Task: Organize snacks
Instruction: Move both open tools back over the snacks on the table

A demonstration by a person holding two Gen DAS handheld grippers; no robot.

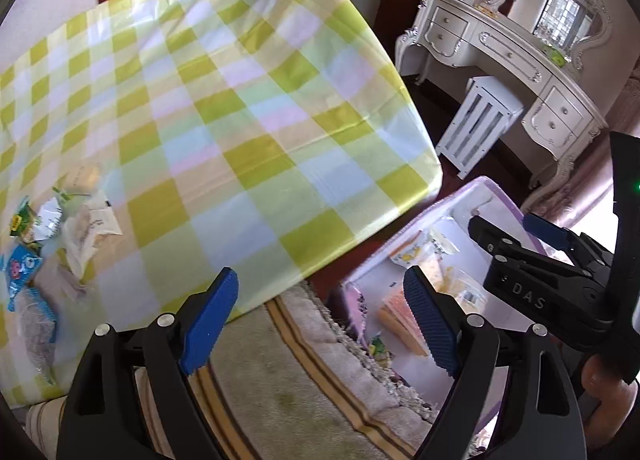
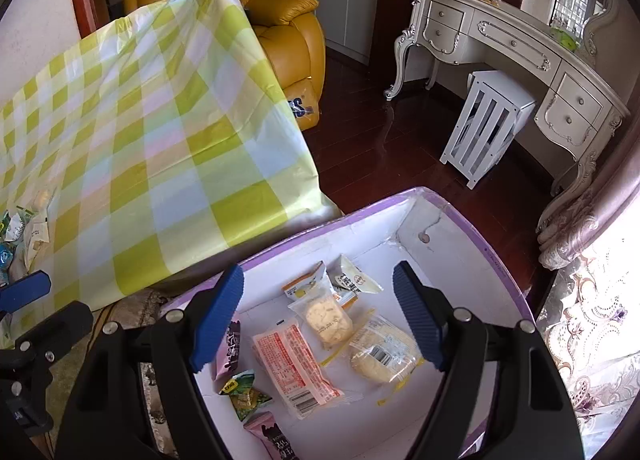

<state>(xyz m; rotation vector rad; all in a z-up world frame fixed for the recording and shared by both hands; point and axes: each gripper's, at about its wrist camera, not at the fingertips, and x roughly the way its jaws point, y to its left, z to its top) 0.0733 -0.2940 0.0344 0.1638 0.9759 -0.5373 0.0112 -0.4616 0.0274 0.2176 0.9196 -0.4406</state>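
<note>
A white box with a purple rim (image 2: 320,229) stands on the floor beside the table and holds several snack packets: an orange-red pack (image 2: 296,364), a bagged cookie (image 2: 326,316), a bread bag (image 2: 380,352), a green pouch (image 2: 245,392) and pink bars (image 2: 227,350). My right gripper (image 2: 318,288) hangs open above them with nothing between its blue pads. My left gripper (image 1: 320,300) is open and empty over the table's near corner and the rug. A pile of loose snack packets (image 1: 44,244) lies on the checked tablecloth (image 1: 240,100) at the far left.
A striped rug (image 1: 280,380) lies under the table edge and box. A yellow armchair (image 2: 288,32) stands behind the table. A white dressing table (image 2: 520,48) and slatted stool (image 2: 488,124) stand on dark wood floor at right, by a curtain (image 2: 592,324).
</note>
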